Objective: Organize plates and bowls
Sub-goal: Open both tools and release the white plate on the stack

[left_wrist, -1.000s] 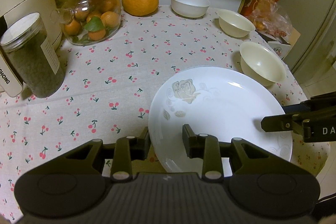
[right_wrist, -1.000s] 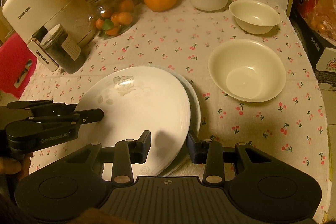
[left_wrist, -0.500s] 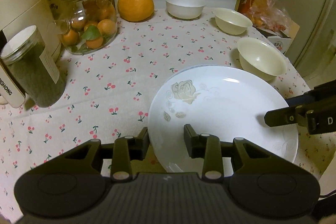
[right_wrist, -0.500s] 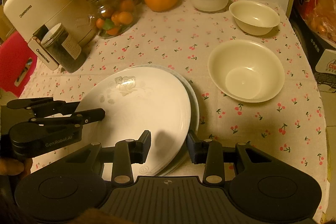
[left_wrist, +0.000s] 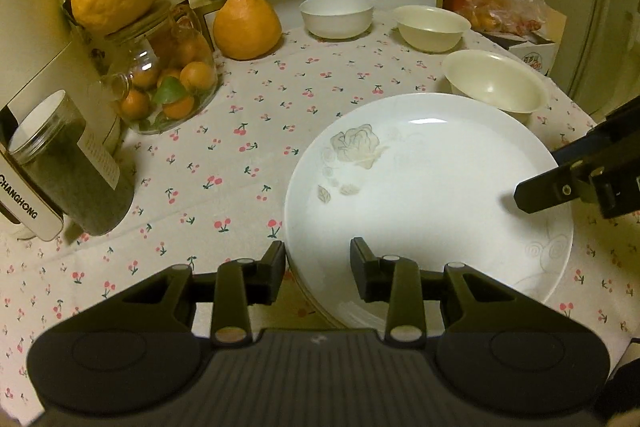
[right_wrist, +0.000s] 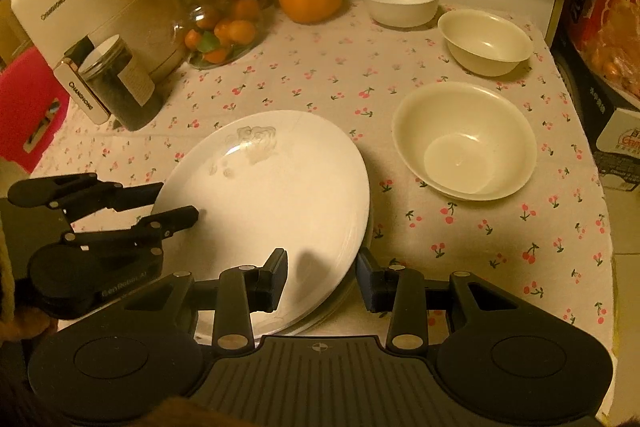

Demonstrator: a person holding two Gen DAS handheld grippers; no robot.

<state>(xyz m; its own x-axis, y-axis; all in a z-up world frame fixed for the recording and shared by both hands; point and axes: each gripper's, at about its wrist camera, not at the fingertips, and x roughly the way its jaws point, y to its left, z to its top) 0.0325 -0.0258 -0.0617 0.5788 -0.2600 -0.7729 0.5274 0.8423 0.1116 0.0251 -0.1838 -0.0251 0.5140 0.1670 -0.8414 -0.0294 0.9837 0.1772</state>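
the top plate (right_wrist: pixel 272 195) sat on a stack of plates near the bench's front edge, the left gripper (left_wrist: pixel 318 269) and right gripper (right_wrist: pixel 322 277) each straddling its rim, jaws part open; whether they pinched it i couldn't tell. squaring the stack looked like the step in hand, with the cream bowl (right_wrist: pixel 466 141) beside it likely next.

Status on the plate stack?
Left tongs and right tongs both straddle the top plate's rim, grip unclear. Plates below. Three bowls loose behind, nothing blocking.
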